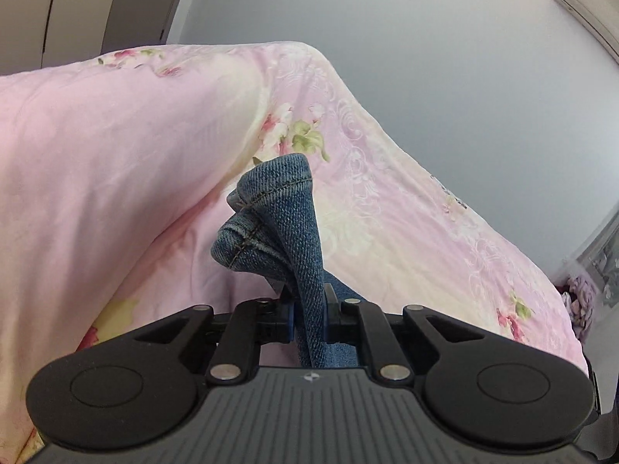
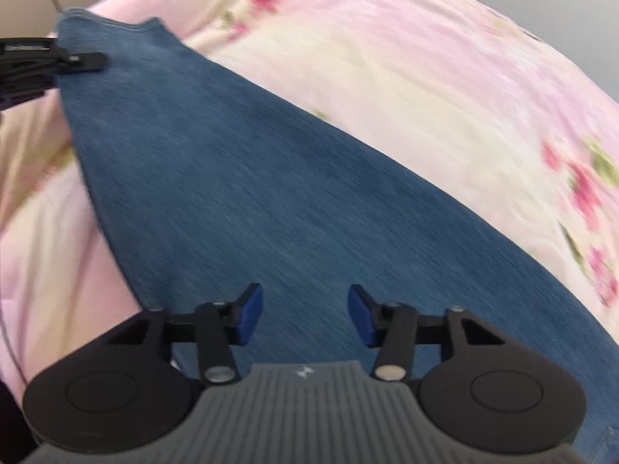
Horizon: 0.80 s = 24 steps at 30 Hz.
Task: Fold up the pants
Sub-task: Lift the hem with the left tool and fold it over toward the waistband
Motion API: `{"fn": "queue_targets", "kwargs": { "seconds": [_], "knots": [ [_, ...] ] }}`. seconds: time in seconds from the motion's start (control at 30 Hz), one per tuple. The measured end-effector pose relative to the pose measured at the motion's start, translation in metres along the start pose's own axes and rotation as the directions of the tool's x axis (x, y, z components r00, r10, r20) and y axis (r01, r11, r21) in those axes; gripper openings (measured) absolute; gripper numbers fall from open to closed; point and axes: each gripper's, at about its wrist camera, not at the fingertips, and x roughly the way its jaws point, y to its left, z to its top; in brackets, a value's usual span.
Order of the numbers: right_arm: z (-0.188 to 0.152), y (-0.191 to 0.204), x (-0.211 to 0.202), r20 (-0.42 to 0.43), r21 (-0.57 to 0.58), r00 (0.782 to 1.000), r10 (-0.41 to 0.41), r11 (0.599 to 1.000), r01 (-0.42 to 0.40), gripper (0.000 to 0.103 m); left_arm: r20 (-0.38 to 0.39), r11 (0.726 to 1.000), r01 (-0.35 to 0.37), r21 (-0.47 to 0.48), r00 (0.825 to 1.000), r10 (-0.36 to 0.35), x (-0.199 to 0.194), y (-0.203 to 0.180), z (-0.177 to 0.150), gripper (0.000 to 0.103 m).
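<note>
lying lengthwise on the pink bedspread [image 2: 445, 89], the jeans [image 2: 247, 178] run away from the right gripper [image 2: 305, 315], jaws apart above denim; the left gripper [image 1: 309, 323] clamps the far hem [image 1: 274, 201], nearer that end.

The left gripper [image 1: 308, 319] is pinching a bunched hem of the blue denim pants [image 1: 278, 208] between its blue pads [image 1: 288, 323], the stitched cuff fanning upward past the fingers, with the pink floral bedspread [image 1: 116, 154] lying behind and a grey wall [image 1: 445, 38] beyond.
</note>
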Motion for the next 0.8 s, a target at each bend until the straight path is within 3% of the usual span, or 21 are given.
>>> {"fn": "queue_targets", "kwargs": {
  "seconds": [0.2,0.27,0.4,0.6,0.8],
  "knots": [
    [0.024,0.05,0.048,-0.061,-0.107,0.993,0.105,0.988,-0.111,0.017,0.002,0.998,0.024,0.052,1.0,-0.024,-0.005,-0.008,-0.002,0.013],
    [0.022,0.064,0.065,-0.088,-0.155,0.992,0.088,0.983,-0.101,0.009,-0.016,0.998,0.047,0.049,0.999,-0.046,0.0,-0.01,-0.006,0.013],
    [0.018,0.08,0.083,-0.121,-0.224,0.992,0.023,0.973,-0.049,0.008,0.027,0.991,0.035,0.133,0.999,-0.039,-0.007,-0.025,-0.024,0.012],
    [0.031,0.077,0.074,-0.129,-0.236,0.991,0.024,0.97,-0.055,0.009,0.06,0.984,0.1,0.146,0.992,-0.109,-0.022,-0.032,-0.023,0.012],
    [0.074,0.044,0.078,-0.078,-0.207,0.988,-0.134,0.971,0.116,0.009,0.058,0.981,0.102,0.166,0.992,-0.113,-0.023,-0.033,-0.025,0.012]
  ]
}}
